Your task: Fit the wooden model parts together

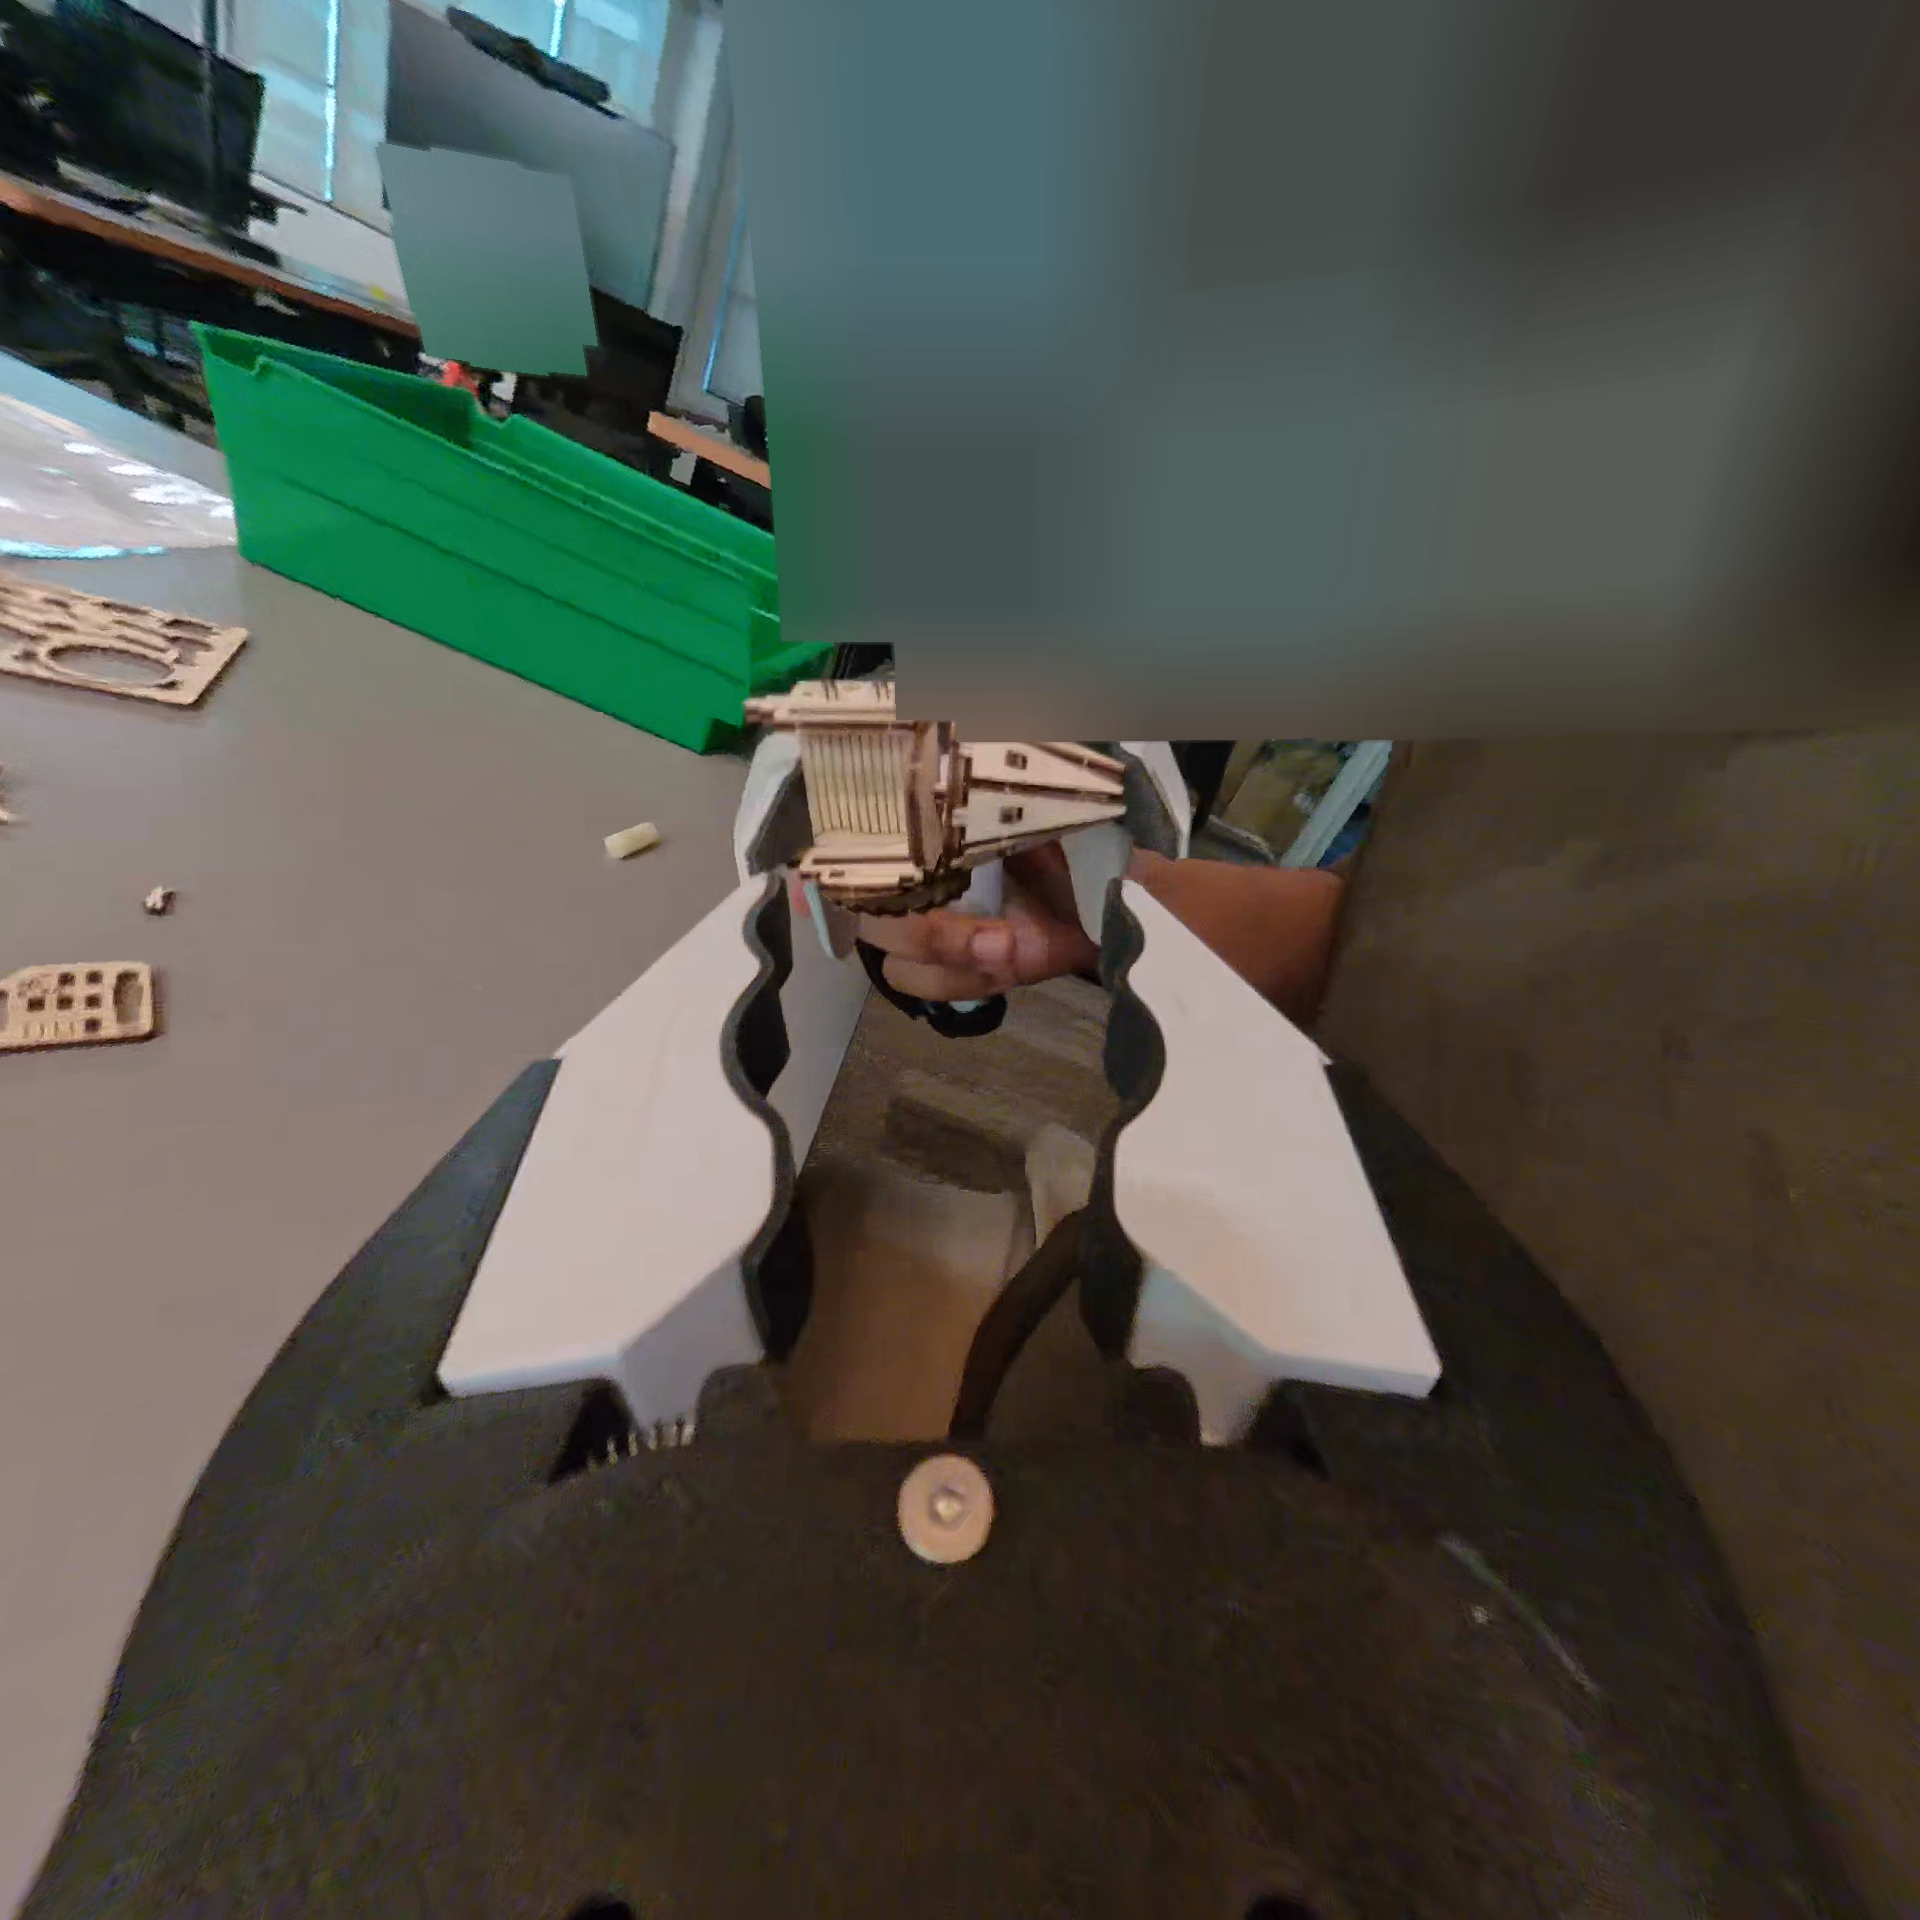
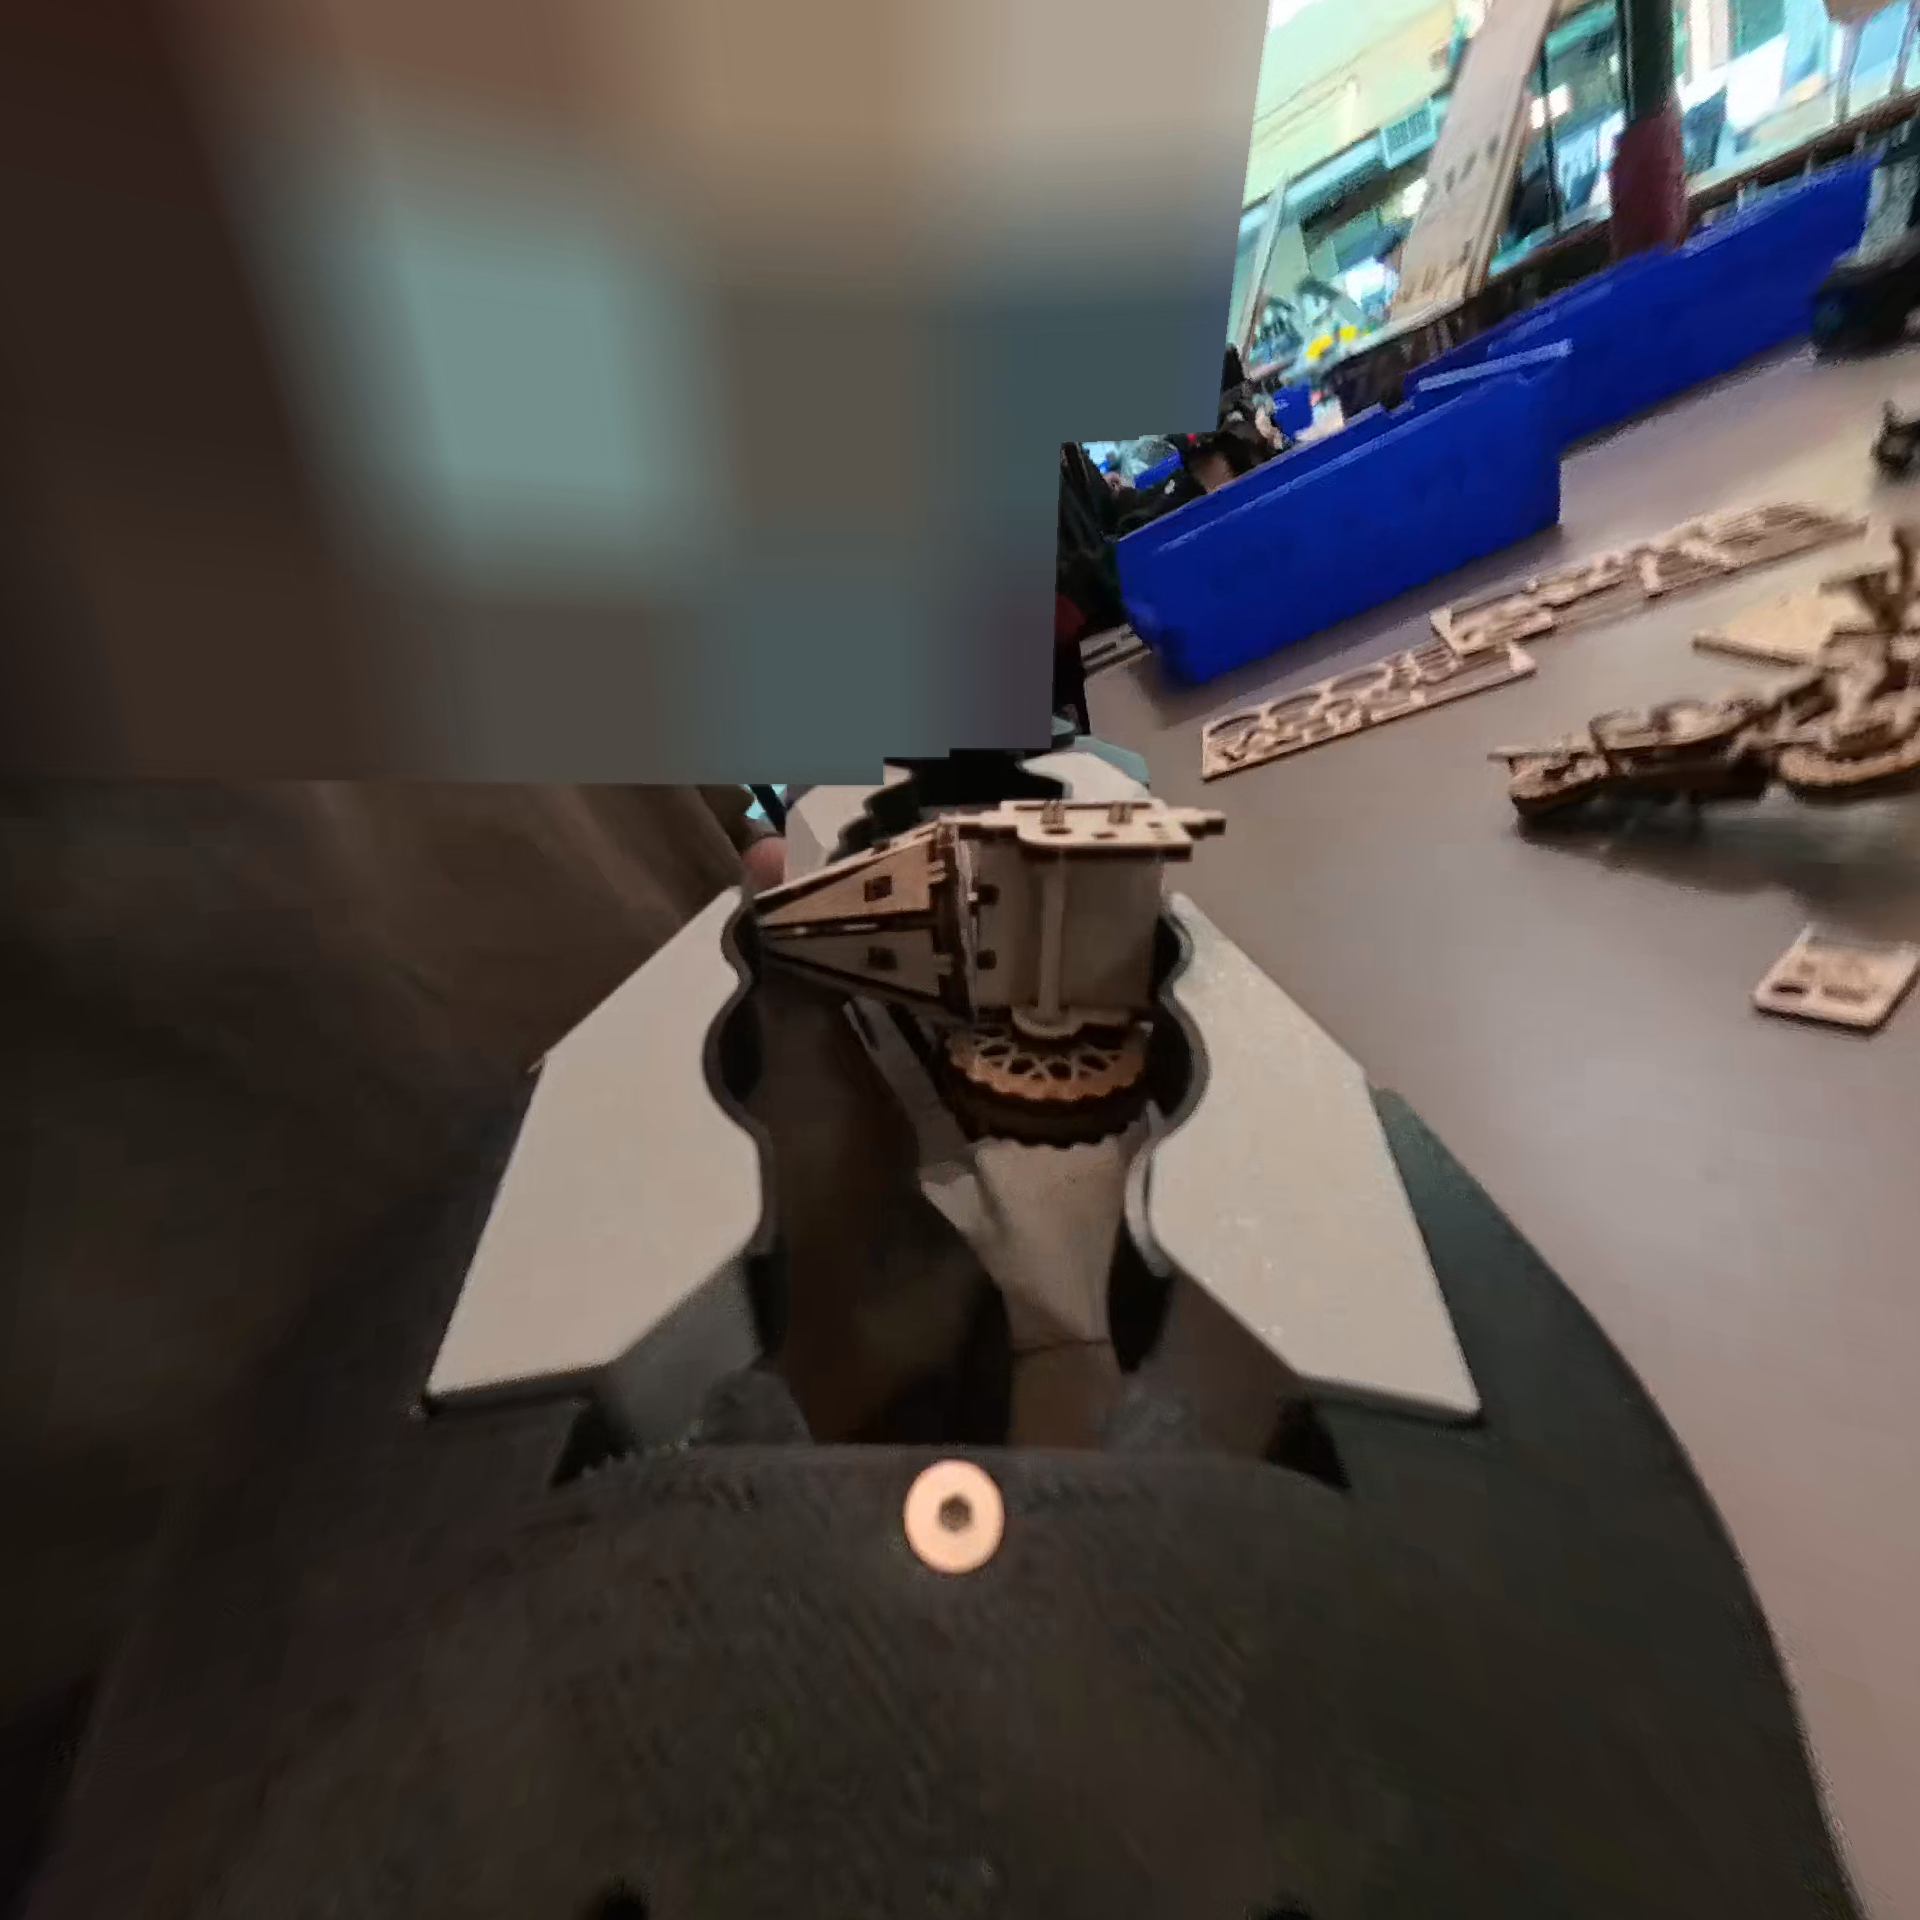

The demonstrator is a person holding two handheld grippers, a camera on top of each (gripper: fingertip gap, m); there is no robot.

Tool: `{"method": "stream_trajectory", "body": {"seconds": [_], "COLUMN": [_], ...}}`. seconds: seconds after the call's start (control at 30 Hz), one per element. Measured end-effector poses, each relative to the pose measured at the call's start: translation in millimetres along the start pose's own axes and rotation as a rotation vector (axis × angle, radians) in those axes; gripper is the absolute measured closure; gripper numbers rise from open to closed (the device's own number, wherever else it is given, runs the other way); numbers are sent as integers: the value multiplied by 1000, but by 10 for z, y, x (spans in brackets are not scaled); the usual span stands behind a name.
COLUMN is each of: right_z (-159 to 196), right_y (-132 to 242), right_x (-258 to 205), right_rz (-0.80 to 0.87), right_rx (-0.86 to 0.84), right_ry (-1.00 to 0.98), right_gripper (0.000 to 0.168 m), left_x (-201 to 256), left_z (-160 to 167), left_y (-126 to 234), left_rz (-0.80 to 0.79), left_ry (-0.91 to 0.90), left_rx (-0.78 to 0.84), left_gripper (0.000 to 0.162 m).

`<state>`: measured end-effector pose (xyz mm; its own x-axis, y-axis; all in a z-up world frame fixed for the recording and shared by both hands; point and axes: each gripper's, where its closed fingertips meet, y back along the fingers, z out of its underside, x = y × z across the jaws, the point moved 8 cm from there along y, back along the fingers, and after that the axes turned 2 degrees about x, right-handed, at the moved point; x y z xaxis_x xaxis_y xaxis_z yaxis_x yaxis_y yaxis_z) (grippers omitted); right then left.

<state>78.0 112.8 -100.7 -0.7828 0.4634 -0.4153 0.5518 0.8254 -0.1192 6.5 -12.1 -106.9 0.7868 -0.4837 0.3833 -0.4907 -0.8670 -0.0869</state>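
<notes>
A partly built wooden model [image 2: 997, 925], with a boxy body, a tapered pointed section and a gear wheel [image 2: 1039, 1070] underneath, sits between my right gripper's [image 2: 956, 925] pads. The right gripper is shut on it and holds it above the table edge. In the left wrist view the same model [image 1: 883, 800] shows just beyond my left gripper [image 1: 943, 888], held by the right gripper [image 1: 951, 821] facing me. My left gripper is open and empty, its tips just short of the model's underside. A thumb [image 1: 982, 945] shows behind it.
A green bin [image 1: 488, 520] stands on the grey table [image 1: 364, 883] with cut-out wooden sheets [image 1: 114, 649] and a small pale peg [image 1: 632, 840]. On the right are blue bins [image 2: 1340, 551], more wooden sheets [image 2: 1361, 707], loose wooden assemblies [image 2: 1704, 738] and a small sheet [image 2: 1834, 977]. Left and right tips are no more than a few centimetres apart.
</notes>
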Motion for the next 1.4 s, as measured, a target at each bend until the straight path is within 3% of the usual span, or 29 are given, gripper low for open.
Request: {"method": "stream_trajectory", "body": {"seconds": [0.13,0.37,0.53,0.67,0.93,1.4], "right_z": [6,95,97,88,103,150], "right_y": [-45,-111,-104,-93,-102,-143], "right_x": [-120,-204,-178,-148,-152,-196], "right_rz": [4,36,22,1,-6,-83], "right_rx": [-15,-94,-95,-89,-114,-174], "right_ry": [197,418,383,302,251,177], "right_gripper": [94,95,94,95,95,95], "left_x": [143,233,240,211,193,228], "left_z": [21,-7,0,7,8,41], "left_y": [12,106,105,88,80,75], "left_rz": [1,96,107,49,40,133], "left_ry": [-154,-180,-179,-207,-196,-141], "left_rx": [-13,16,13,16,28,3], "left_gripper": [113,123,123,137,145,144]}}
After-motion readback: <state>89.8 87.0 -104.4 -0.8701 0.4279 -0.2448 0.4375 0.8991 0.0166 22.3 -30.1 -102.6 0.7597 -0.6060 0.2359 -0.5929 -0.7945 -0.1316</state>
